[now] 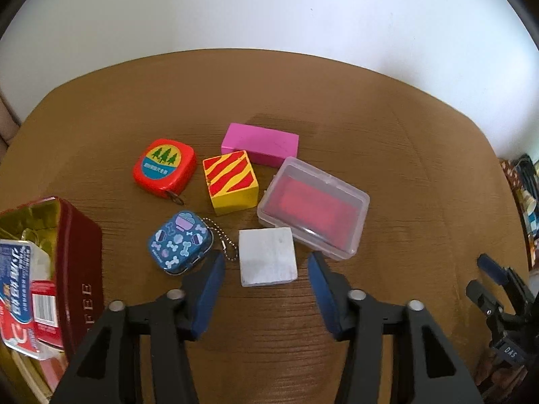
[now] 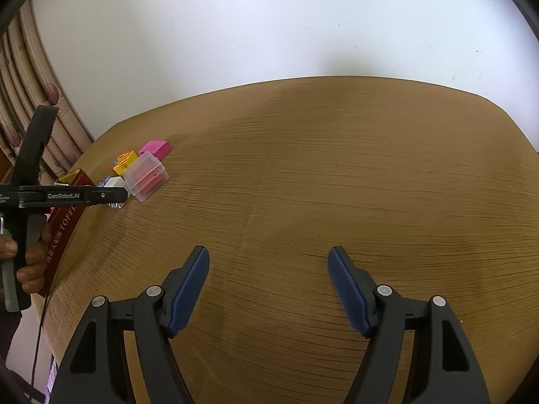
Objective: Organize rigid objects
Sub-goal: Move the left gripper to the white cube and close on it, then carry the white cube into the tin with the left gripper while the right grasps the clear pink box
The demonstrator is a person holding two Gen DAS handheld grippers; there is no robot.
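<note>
Left tongs [image 1: 266,264], open, straddle white wooden cube [image 1: 267,256]; closing may snag blue tin's bead chain [image 1: 225,240] (touching leftward).

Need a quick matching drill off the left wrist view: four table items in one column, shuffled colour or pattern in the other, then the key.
Items
1. tape measure
2. flat block
3. striped cube
4. small tin

Looks
A. blue with bone prints, on a ball chain
B. yellow with red stripes
C. red case with green trees on its label
D. plain pink

Pairs: 1-C, 2-D, 3-B, 4-A
</note>
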